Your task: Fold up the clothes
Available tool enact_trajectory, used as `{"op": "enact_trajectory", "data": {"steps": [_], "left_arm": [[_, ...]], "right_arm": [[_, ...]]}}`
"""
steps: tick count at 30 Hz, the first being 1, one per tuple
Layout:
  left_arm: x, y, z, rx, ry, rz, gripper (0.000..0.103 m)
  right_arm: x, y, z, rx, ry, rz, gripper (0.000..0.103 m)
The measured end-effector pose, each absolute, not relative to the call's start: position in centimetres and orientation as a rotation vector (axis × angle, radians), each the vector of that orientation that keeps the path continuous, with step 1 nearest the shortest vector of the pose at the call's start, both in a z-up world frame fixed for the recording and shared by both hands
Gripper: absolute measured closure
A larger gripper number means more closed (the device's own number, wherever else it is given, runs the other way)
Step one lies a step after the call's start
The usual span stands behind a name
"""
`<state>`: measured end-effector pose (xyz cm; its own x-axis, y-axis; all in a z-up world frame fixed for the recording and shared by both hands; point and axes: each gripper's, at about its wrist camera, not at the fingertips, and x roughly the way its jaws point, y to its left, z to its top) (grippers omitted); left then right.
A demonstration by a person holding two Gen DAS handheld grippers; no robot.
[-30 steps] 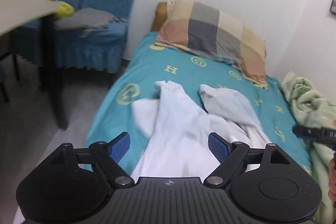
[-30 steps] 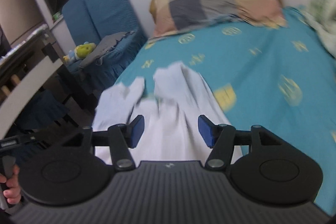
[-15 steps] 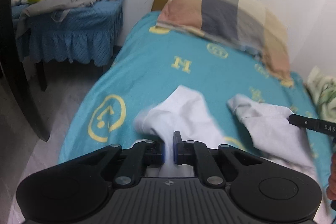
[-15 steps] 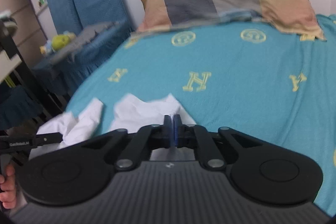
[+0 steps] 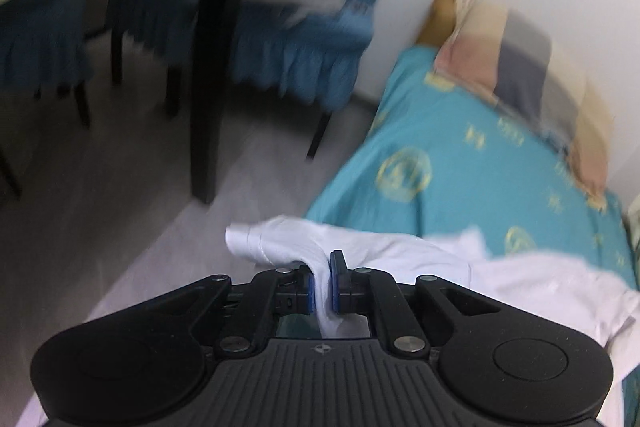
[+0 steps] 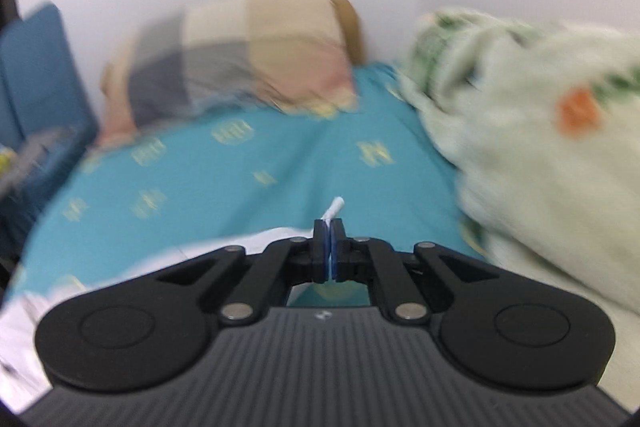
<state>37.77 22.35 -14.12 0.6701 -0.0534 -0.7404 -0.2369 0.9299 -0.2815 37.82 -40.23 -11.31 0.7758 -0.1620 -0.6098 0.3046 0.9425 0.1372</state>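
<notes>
We've got the white garment [image 5: 420, 259] pinched at two spots, prob. so it can be spread or carried as one piece w/o bunching; the left gripper [image 5: 323, 281] has its jaws clamped on a thick gather of cloth, with a hemmed end, maybe a sleeve or leg opening, poking out to the left of the jaws; the right gripper [image 6: 329, 247] has its jaws pressed together on a thin edge, only a small white tip showing just beyond them.

The garment itself sits at the near end of the bed [image 5: 472, 163], stretching rightward from the left jaws over the teal sheet; in the right wrist view a pale strip of it runs off to the near left under the gripper body; it looks spread rather than folded, though we can't tell how many layers lie there; both views are blurred.

Pose: the left gripper is held at the bed's near left corner, pointing out over the floor [image 5: 120, 211] toward the blue chairs [image 5: 296, 55] and a dark table leg [image 5: 210, 83]; the right one points up the bed toward the checked pillow [image 6: 240, 59], level w/ the mattress, the rumpled green-and-white blanket [image 6: 528, 131] to its right; so the two seem angled apart, which we judge keeps the cloth taut between them.
</notes>
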Motion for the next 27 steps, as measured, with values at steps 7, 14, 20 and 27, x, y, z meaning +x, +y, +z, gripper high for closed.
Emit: {"op": "enact_trajectory", "data": {"steps": [7, 14, 20, 27], "left_arm": [[33.4, 21.4, -13.1, -0.324, 0.848, 0.025, 0.07], [35.9, 18.6, -10.0, -0.234, 0.725, -0.117, 0.032], [45.1, 13.3, -12.4, -0.076, 0.747, -0.225, 0.032], [50.2, 9.5, -17.5, 0.104, 0.886, -0.376, 0.045]], "right_arm": [[33.0, -40.1, -11.5, 0.179, 0.687, -0.259, 0.096], [37.2, -35.5, -8.7, 0.167, 0.644, 0.086, 0.047], [47.4, -26.2, -10.7, 0.096, 0.706, 0.354, 0.035], [52.0, -22.3, -15.5, 0.0, 0.837, 0.564, 0.04]]}}
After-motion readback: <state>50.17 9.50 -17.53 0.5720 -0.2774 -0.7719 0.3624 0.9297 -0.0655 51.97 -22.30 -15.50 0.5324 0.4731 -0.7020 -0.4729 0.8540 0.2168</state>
